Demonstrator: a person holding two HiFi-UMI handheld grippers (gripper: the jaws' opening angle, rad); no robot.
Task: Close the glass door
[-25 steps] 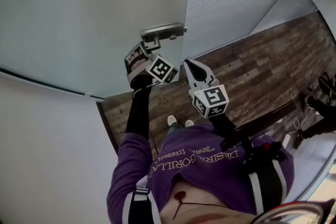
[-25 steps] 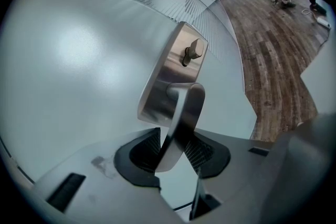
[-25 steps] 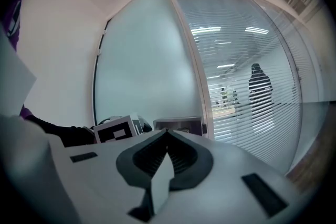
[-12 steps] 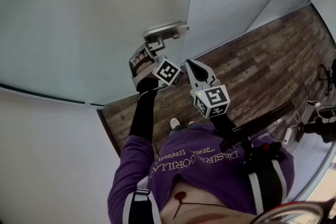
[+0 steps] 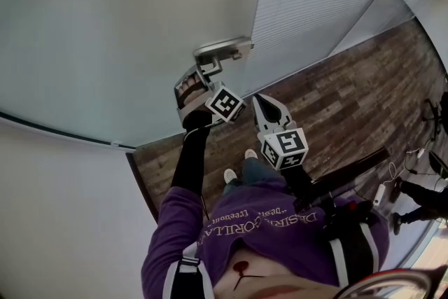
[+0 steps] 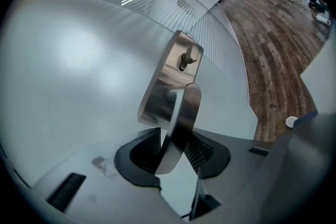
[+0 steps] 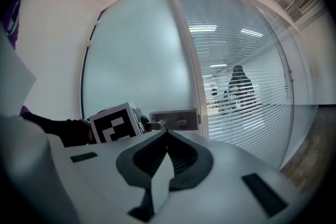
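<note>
Left hand-held gripper (image 6: 173, 138) pinching flat brushed-steel lever (image 6: 185, 105), frosted glass door (image 6: 79, 71); R hand-held gripper (image 7: 167, 134) pressed together.

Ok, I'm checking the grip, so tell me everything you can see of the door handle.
The door handle is a flat lever of brushed silvery metal with a rounded end, on a rectangular metal plate that also bears a small turn knob. It sits near the edge of the frosted glass door. The left tool is shut on the lever's end.
</note>
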